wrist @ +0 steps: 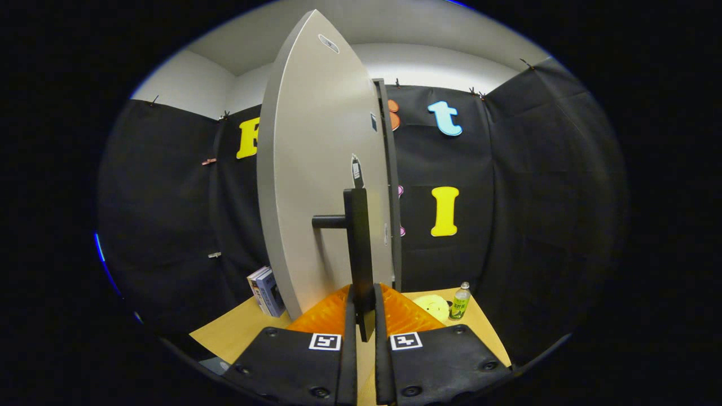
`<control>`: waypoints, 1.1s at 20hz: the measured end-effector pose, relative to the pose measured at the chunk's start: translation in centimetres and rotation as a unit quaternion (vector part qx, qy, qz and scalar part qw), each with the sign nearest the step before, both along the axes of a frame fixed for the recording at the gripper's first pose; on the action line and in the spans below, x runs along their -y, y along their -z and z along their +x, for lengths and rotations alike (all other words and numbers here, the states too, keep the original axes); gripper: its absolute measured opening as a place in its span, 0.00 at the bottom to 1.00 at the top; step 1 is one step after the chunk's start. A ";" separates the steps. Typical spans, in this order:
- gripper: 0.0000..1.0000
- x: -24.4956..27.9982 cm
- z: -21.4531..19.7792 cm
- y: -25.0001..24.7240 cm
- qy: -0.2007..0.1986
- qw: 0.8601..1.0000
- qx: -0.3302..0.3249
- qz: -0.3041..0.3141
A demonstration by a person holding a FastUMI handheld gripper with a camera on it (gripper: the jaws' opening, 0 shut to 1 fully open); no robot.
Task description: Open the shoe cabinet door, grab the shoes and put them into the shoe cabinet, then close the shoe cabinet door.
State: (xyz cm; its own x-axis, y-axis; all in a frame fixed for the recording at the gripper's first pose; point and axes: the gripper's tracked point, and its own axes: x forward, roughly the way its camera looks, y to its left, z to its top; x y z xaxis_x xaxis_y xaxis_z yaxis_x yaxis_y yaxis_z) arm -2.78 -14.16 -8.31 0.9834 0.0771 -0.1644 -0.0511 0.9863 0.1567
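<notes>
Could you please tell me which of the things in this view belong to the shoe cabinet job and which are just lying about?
Belonging to the job:
- cabinet door, swung open
- black door handle, gripped between the fingers of the tool

Just lying about:
- books left of the door
- green bottle on the wooden table
- yellow round object beside the bottle

Gripper cam rides low on the gripper [365, 316], facing fwd along both fingers, v. close to the cabinet door [321, 169], seen edge-on. Door handle [359, 248] sits right ahead, between fingers; table [237, 332] lies below door.
</notes>
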 end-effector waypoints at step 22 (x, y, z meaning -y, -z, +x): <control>0.12 4.7 -4.7 0.3 0.067 0.998 -0.001 0.014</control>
State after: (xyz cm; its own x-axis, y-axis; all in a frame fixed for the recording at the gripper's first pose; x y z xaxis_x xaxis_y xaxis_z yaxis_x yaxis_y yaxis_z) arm -7.52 -18.83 -8.59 0.9847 -0.0510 -0.1669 0.0819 0.9795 0.1842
